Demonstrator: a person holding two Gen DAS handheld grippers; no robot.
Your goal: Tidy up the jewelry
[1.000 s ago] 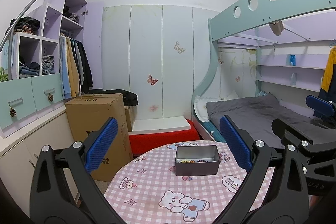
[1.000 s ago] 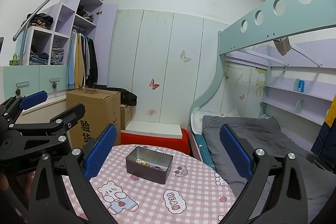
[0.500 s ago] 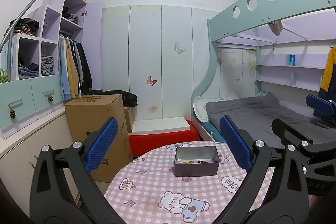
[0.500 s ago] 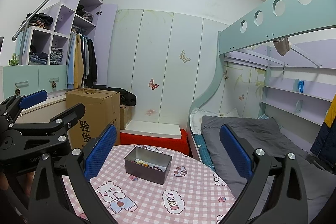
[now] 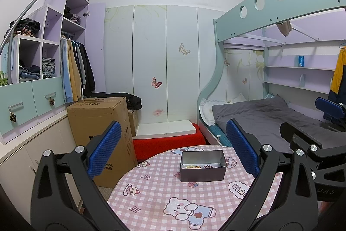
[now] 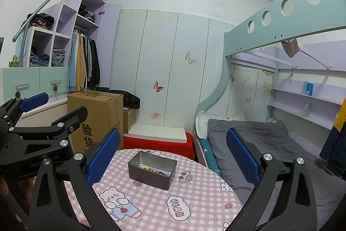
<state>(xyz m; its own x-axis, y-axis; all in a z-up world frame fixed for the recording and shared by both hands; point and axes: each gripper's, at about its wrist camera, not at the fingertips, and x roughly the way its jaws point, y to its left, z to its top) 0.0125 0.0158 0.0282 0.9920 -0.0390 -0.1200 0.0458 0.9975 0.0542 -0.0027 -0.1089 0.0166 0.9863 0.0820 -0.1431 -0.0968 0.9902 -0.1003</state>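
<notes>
- The room is a small bedroom with tall pale wardrobe doors [image 5: 166, 62] on the far wall, and butterfly stickers on them.
- A round table with a pink checked cloth with cartoon bears [image 5: 155, 194] stands near the cameras.
- A dark grey metal box with no lid [image 5: 202, 166] sits on the far part of the table, toward the right in the left wrist view.
- Small jewelry pieces, beads in yellow, red and dark colours [image 5: 200, 166], lie on the bottom of the box. They are too small to tell apart.
- The left gripper [image 5: 173, 149] is held over the near edge of the table. Its two blue padded fingers [image 5: 103, 149] are spread wide and hold nothing.
- The right gripper [image 6: 173, 154] is also over the near edge, with its blue fingers spread wide and nothing between them.
- In the right wrist view the box [image 6: 152, 169] is between the two fingers but farther away, not touching them.
- A big brown cardboard box [image 5: 101, 133] stands on the floor, left of the table.
- A bunk bed with a grey blanket [image 5: 259, 116] is on the right.
- On the left are purple shelves with folded clothes [image 5: 36, 57], and coats hang beside them.
</notes>
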